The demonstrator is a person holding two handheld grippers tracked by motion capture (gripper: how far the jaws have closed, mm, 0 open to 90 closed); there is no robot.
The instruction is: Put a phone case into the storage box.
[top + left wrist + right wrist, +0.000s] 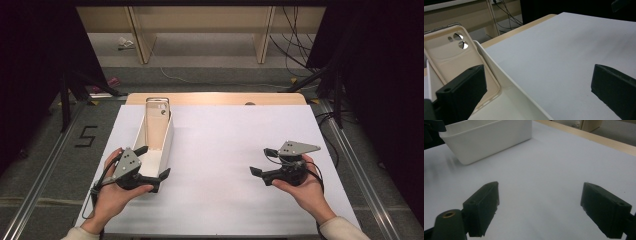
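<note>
A long box (162, 137) is lying on the left part of the bench (225, 150), running from front to back. A phone case (157, 111) is standing in the far end of the box, leaning against its back wall. The left tool (152, 162) is straddling the near end of the box, one jaw inside, one outside. The right tool (263, 161) is sitting well apart, over the right part of the bench.

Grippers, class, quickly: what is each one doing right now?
Left gripper: open, jaws astride the white box's wall, holding nothing.
Right gripper: open, empty, over the table.
</note>
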